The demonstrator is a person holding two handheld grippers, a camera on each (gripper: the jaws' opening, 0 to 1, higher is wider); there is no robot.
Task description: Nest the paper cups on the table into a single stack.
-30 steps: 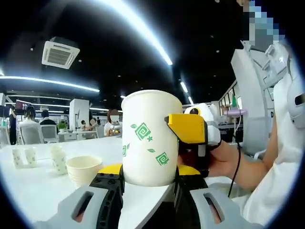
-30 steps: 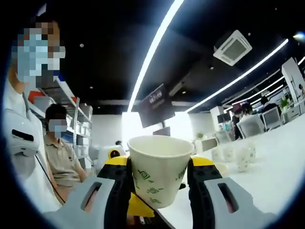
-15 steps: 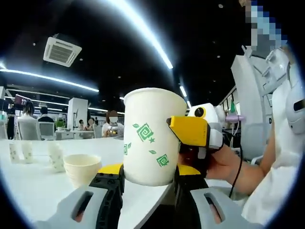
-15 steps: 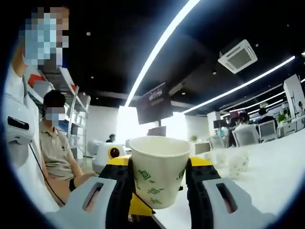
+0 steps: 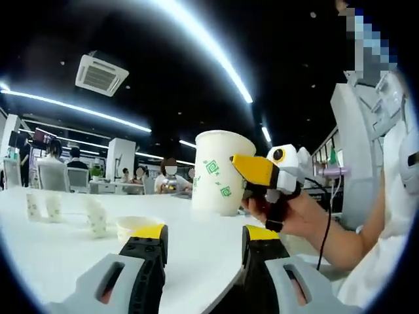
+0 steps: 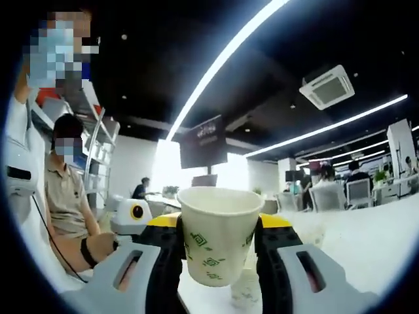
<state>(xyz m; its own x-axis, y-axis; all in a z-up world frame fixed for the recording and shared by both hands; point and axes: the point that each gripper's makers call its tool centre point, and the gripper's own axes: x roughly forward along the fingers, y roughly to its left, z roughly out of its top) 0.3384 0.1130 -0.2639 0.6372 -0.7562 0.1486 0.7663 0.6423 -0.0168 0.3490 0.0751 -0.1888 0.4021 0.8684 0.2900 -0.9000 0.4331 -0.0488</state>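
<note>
Open office under long ceiling strip lights, white table (image 5: 52, 248) in front. In the left gripper view: left gripper (image 5: 204, 245) with fingers parted wide around nothing, low over the table edge. Beyond them, paper cup (image 5: 221, 171) with green marks, upright in the air, clamped by the yellow-tipped right gripper (image 5: 252, 171) in a person's hand (image 5: 298, 212). On the table, a shallow cup (image 5: 137, 227) just past the left finger, and small cups (image 5: 44, 206) far off to the left. Seated people in the background.

In the right gripper view: right gripper (image 6: 218, 245) fingers pressed against both sides of the paper cup (image 6: 217, 232), upright, rim open to the camera. White table (image 6: 353, 235) to the right. Seated person (image 6: 65, 196) at left, dark hanging screen (image 6: 203, 140) behind.
</note>
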